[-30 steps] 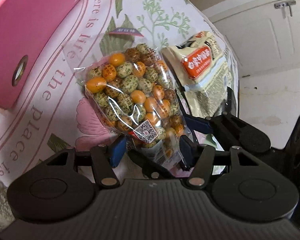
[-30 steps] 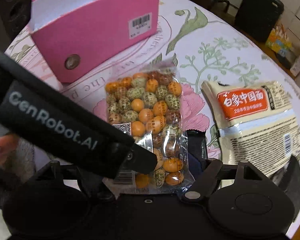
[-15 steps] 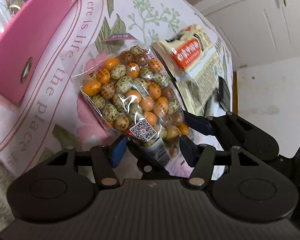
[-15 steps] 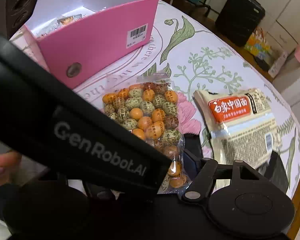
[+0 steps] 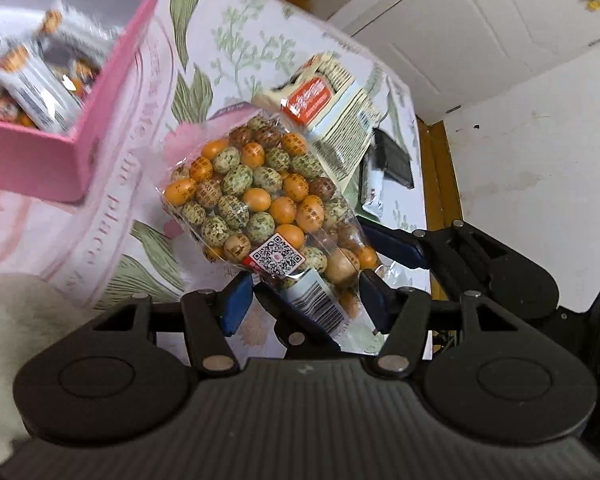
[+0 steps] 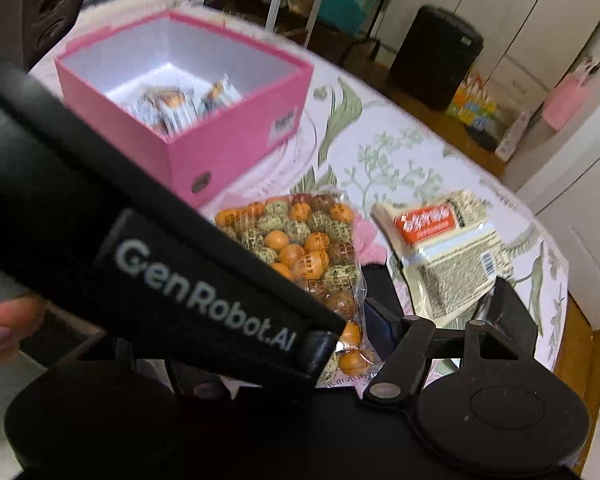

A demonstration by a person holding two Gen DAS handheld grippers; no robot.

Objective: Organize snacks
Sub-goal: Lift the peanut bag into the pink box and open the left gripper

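A clear bag of orange and green speckled candies is lifted off the floral tablecloth, and both grippers grip its near end. My left gripper is shut on its barcode edge. My right gripper is shut on the same bag, with its left finger hidden behind the left gripper's black body. The pink box stands beyond to the left with several wrapped snacks inside. A beige noodle packet with an orange label lies on the table to the right.
The round table's floral cloth reaches its edge at the right, with wooden floor below. A small black and white packet lies past the noodle packet. A dark bin and white cabinets stand behind. A hand shows at the left.
Both grippers have risen with the candy bag, lifting it off the cloth. The box's inside and its snacks have come into sight from above.
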